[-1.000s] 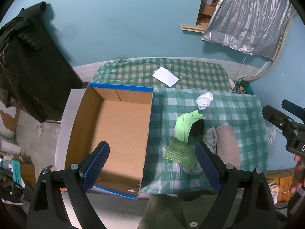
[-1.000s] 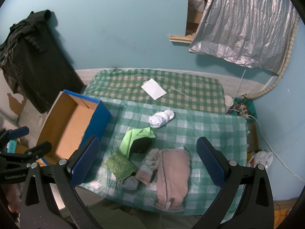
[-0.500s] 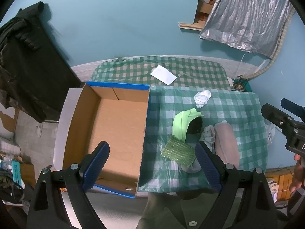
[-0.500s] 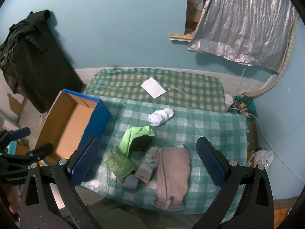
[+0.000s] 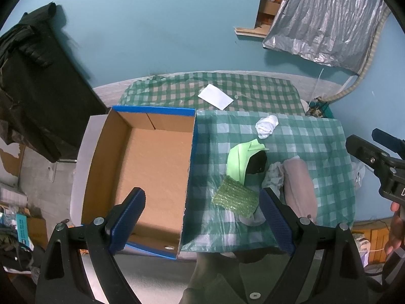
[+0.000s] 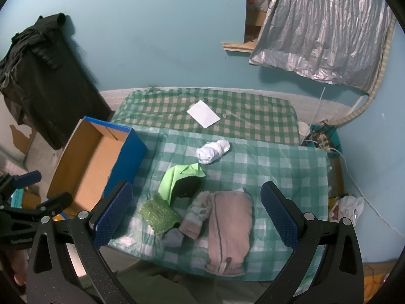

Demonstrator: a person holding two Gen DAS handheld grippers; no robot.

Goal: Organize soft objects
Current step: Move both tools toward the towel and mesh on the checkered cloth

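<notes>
Two grippers' jaws gape above crumpled fabrics point(image 6: 229, 225), cardboard box point(image 5: 141, 172).

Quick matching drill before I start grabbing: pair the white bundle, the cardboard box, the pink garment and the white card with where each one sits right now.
1 white bundle
2 cardboard box
3 pink garment
4 white card

a left of the cloth-covered table
b far checked surface by the wall
c alone, mid-table beyond the pile
d near edge, right side of the pile

Pairs: 1-c, 2-a, 3-d, 4-b
</notes>
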